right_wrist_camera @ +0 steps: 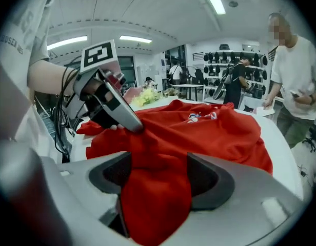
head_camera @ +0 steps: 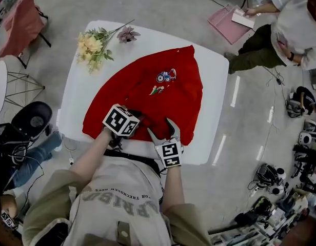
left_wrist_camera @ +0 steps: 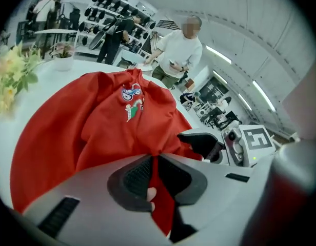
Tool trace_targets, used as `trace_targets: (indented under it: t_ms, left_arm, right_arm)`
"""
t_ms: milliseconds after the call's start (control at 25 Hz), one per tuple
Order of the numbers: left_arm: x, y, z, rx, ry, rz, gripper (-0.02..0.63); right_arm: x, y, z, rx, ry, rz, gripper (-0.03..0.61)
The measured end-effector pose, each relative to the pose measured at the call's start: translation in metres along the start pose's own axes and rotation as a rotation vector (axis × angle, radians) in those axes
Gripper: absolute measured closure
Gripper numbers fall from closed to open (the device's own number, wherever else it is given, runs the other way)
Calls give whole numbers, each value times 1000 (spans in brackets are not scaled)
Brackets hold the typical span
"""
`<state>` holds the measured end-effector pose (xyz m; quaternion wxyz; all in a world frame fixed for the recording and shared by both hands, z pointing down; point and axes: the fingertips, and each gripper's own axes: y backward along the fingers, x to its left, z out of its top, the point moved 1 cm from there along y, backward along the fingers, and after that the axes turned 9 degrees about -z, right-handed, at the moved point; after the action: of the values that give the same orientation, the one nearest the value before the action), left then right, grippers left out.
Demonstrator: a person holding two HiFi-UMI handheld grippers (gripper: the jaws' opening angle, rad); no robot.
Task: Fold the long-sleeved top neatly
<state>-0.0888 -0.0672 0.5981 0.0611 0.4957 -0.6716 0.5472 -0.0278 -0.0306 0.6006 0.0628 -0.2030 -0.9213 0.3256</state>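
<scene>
Bright overhead light, soft shadows, fisheye-darkened corners

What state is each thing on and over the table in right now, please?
red top: spread on the table, print facing up, near edge bunched and lifted.
left gripper: fingers shut on a thin fold of the red top.
right gripper: fingers set wide, closed on a thick bunch of the red top.
flowers: lying on their side near the table's far left corner, apart from the top.
</scene>
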Motion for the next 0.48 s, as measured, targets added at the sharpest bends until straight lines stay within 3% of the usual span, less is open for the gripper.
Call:
trace_targets:
  t_ms: [120, 240, 480]
  left_arm:
    - [3, 5, -7, 59, -109, 50, 522]
    - [6, 19, -7, 71, -212, 100, 371]
    - [-11, 61, 30, -99, -292, 159, 337]
  right_arm:
    - [5, -10, -11, 80, 31, 15, 239]
    - [5, -13, -13, 114, 26, 31, 239]
    - [-25, 18, 20, 21, -30, 6, 239]
